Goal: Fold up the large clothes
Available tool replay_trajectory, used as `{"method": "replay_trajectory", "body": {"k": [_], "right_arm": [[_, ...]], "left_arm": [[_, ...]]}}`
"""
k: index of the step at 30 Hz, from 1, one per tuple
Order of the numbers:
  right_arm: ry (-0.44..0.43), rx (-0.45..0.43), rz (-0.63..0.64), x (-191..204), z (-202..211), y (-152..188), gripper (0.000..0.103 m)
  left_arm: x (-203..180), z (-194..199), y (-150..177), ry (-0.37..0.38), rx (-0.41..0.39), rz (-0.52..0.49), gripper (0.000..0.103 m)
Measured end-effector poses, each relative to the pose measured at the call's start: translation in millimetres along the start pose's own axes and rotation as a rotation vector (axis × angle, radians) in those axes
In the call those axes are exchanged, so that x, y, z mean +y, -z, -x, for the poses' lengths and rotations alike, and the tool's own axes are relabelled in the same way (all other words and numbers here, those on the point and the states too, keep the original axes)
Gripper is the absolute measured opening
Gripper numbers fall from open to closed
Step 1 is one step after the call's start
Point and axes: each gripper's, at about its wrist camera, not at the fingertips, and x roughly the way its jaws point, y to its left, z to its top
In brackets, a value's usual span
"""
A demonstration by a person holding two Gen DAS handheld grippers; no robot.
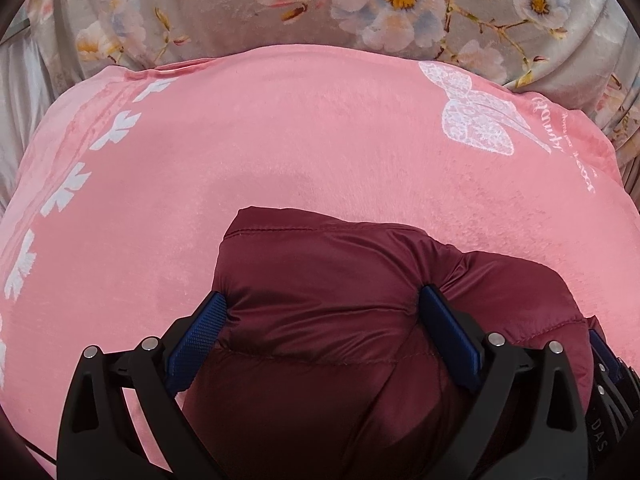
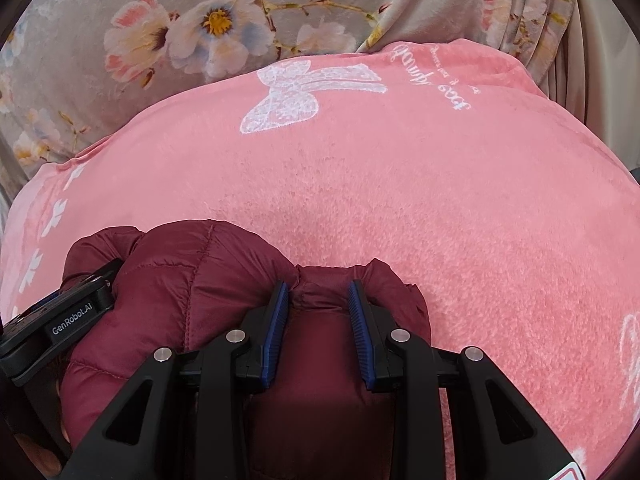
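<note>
White lettering on the black body of the left tool (image 2: 68, 320), seen from the right wrist, reads "GenRobot.AI"; from the left wrist, the letters "DAS" run along the edge of the right tool (image 1: 600, 368) at the picture's border. The pink blanket (image 1: 320, 140) carries a white lace bow (image 1: 476, 120), a row of white leaf shapes and a curly white script too warped to read.

The left tool (image 1: 320, 320) has its jaws spread wide, and the blue pads (image 1: 448, 336) dig into a fat puffed bundle of the maroon quilted jacket (image 1: 312, 280) between them. The right tool (image 2: 318, 300) has its jaws much closer together, pinching a narrow ridge of the same jacket (image 2: 200, 280) at its edge.

The jacket is shiny, stitched in puffy panels, bunched up and crumpled between the two tools, lying on the near part of the pink blanket. Beyond the blanket lies a grey floral cover (image 2: 160, 20).
</note>
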Motion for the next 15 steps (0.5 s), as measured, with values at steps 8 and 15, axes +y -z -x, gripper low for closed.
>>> {"method": "replay_trajectory", "body": {"k": [8, 15], "right_arm": [[0.017, -0.003, 0.008, 1.9, -1.9, 0.9, 0.027], [0.044, -0.005, 0.02, 5.1, -3.3, -0.1, 0.027]], "left_arm": [[-3.2, -1.7, 2.0, -0.02, -0.015, -0.011, 0.095], [-5.3, -3.1, 2.8, -0.038, -0.017, -0.021, 0.095]]}}
